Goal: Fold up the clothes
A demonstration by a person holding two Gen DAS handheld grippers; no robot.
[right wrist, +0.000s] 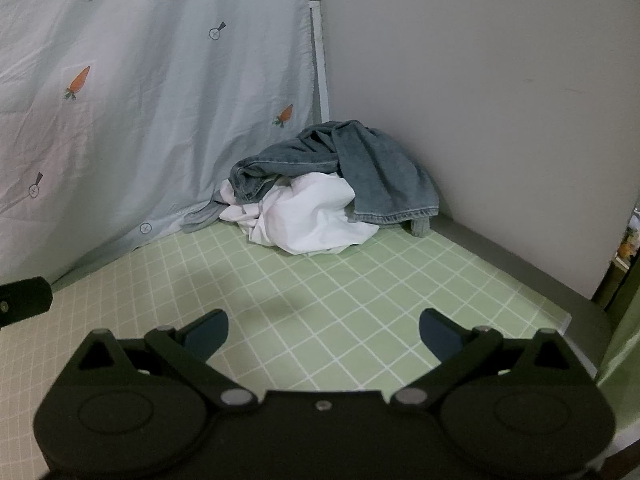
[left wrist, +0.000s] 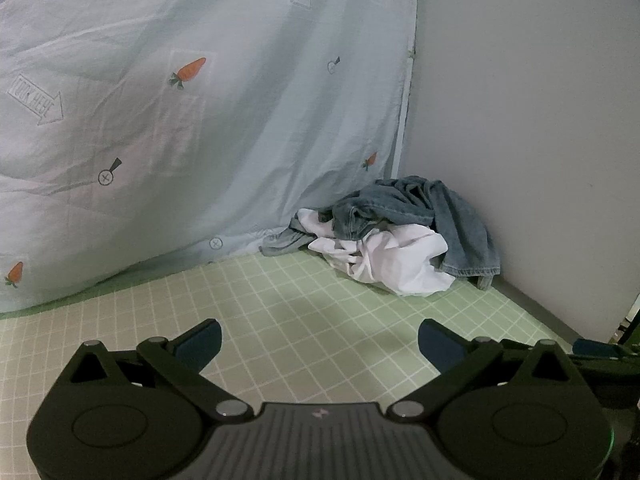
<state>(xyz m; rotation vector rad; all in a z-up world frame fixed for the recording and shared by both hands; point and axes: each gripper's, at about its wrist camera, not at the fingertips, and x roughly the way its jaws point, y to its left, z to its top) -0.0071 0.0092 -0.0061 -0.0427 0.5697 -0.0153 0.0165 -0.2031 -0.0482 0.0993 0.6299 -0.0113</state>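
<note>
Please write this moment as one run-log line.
left gripper: open, empty | right gripper: open, empty | jeans on white garment, corner, unfolded

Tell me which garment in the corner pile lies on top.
The blue jeans; they drape over the crumpled white shirt, which sits underneath on the green checked cloth.

Each hand-held gripper — left (left wrist: 320, 344), right (right wrist: 323, 334) — is matte black, with round hubs, silver pivot screws and dark blue fingertips (left wrist: 200, 344); the left body is ribbed.

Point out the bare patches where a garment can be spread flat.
Free: green checked mat between both open grippers and the clothes pile. Crowded: far corner, where jeans drape over a white garment against the carrot-print sheet and wall.
</note>
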